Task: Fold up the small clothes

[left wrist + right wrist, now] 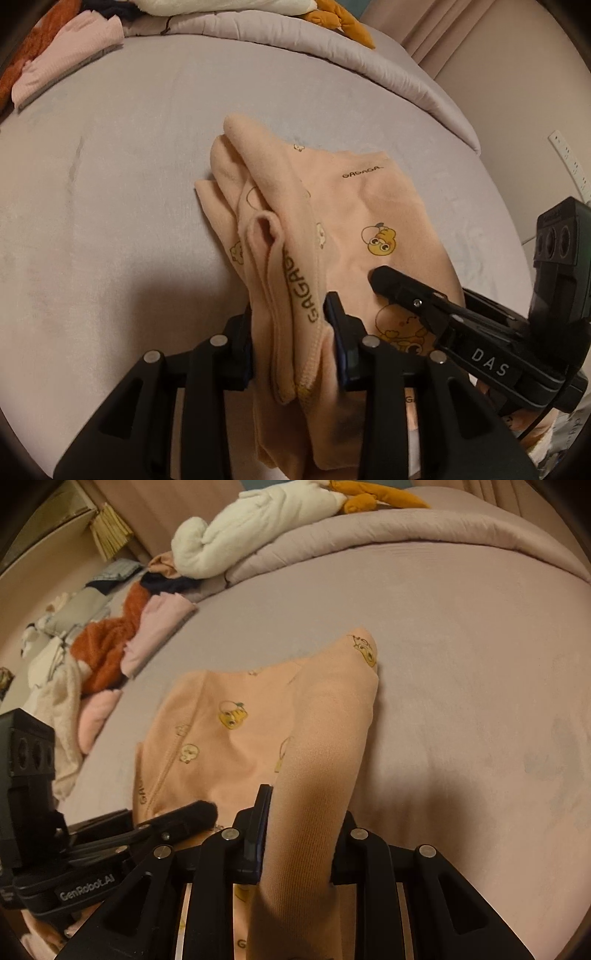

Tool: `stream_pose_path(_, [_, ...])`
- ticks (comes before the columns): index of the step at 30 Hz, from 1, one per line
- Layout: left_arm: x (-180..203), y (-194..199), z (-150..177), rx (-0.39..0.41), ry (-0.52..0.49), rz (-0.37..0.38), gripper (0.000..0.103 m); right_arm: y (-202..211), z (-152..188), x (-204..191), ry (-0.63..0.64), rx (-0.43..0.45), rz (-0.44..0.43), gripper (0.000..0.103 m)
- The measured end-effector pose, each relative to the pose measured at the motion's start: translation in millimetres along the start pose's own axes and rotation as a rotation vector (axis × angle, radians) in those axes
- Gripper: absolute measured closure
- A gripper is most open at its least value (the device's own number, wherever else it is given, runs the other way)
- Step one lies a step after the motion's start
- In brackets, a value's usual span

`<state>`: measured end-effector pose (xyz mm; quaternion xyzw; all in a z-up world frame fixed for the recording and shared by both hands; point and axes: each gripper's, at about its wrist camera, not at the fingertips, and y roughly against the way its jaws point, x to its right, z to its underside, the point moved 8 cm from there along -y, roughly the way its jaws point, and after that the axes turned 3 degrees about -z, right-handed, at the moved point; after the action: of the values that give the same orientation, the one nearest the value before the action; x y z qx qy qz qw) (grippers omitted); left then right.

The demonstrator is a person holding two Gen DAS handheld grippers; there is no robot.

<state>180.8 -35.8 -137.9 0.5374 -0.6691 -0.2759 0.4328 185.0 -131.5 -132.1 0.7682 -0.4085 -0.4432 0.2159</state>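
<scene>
- Looking along the left wrist view, the left gripper (295, 343) has its jaws clenched on a bunched edge of the peach garment (354, 206), a small piece printed with yellow ducks and the word GAGAGA. The pinched strip rises from the pads and drapes back over the rest of the cloth.
- The garment's body lies spread on the mauve bedsheet (122, 177), roughly in the middle of the bed, with the gathered edge on its left side in this view.
- The right gripper (380, 278) enters from the right, its dark fingertip low over the duck print.
- At the far left a pile of clothes (62, 62) waits, well apart from the work.
- Turning to the right wrist view, the right gripper (301, 834) is likewise grasping a thick fold of the same peach garment (229, 716), which arches up from the jaws and falls away towards the sheet.
- The left gripper (192, 812) lies just beside it on the left, low over the cloth.
- Judging by both lifted edges, the step in hand is carrying the near portion over to make a fold.
- The next move probably calls for bringing both held edges across together, level with one another, laying them on the flat part, then letting go so nothing drags or bunches.
</scene>
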Motion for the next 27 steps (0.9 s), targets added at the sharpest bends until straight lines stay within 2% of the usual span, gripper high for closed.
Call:
stream_pose_path(2, [-4,2,0,0.010,-0.007,-0.018,0.063,1,0,0,0.016,-0.007,0.021,0.070])
stream_pose_path(4, [-6,6,-2,0.025,0.001,-0.036,0.055,5,0,2,0.015,-0.009,0.060,0.055])
stream_pose_path(6, [-10,17,-3,0.056,0.015,-0.044,0.034,10,-1,4,0.023,0.000,0.094,0.044])
stream_pose_path(7, [-11,24,-4,0.073,0.018,-0.047,0.030,15,-2,5,0.030,0.012,0.109,0.037])
stream_pose_path(9, [-11,38,-7,0.104,0.017,-0.054,0.020,28,-4,3,0.050,0.046,0.137,0.029])
stream_pose_path(10, [-11,48,-8,0.122,0.014,-0.060,0.019,32,-6,4,0.056,0.059,0.146,0.025])
stream_pose_path(12, [-12,64,-9,0.147,0.016,-0.072,0.011,47,-9,3,0.063,0.093,0.161,0.022])
stream_pose_path(13, [-14,74,-9,0.162,0.019,-0.081,0.009,53,-11,1,0.065,0.107,0.160,0.020])
stream_pose_path(15, [-15,93,-7,0.197,0.023,-0.093,0.000,70,-12,-4,0.062,0.126,0.121,0.016])
stream_pose_path(17, [-8,100,-11,0.218,0.023,-0.112,0.000,80,-13,-9,0.056,0.149,0.102,0.015])
stream_pose_path(21, [-10,118,1,0.229,0.024,-0.170,0.000,99,-10,-16,0.069,0.184,0.126,0.011])
stream_pose_path(27, [-8,125,19,0.233,0.030,-0.191,0.000,105,-1,-12,0.023,0.199,0.154,0.011])
